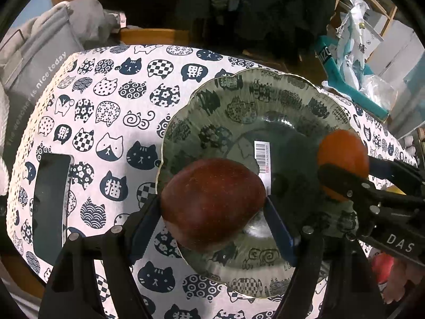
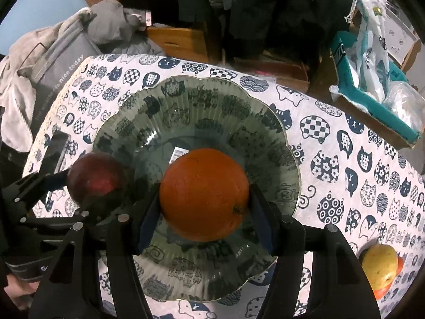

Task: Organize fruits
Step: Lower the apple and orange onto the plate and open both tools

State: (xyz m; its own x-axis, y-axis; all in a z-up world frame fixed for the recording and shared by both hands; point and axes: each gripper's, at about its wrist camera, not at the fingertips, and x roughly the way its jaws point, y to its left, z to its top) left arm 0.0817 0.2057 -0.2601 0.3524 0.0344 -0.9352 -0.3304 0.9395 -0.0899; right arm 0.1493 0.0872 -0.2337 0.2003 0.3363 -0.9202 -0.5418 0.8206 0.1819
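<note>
My left gripper (image 1: 212, 207) is shut on a dark red apple (image 1: 212, 202), held just over the near left part of a smoky glass plate (image 1: 239, 98) with a scalloped rim. My right gripper (image 2: 204, 204) is shut on an orange (image 2: 204, 194) above the same glass plate (image 2: 186, 101). In the left wrist view the orange (image 1: 342, 151) and the right gripper (image 1: 345, 170) show at the right. In the right wrist view the apple (image 2: 93, 178) and the left gripper (image 2: 90, 186) show at the left. A barcode sticker (image 1: 261, 156) lies at the plate's middle.
The table wears a white cloth with cat faces (image 1: 111, 101). A dark phone (image 1: 50, 202) lies at its left edge. A yellow pear-like fruit (image 2: 379, 265) rests on something orange at the near right. A teal box (image 2: 372, 101) with plastic bags and a grey bag (image 1: 34, 63) flank the table.
</note>
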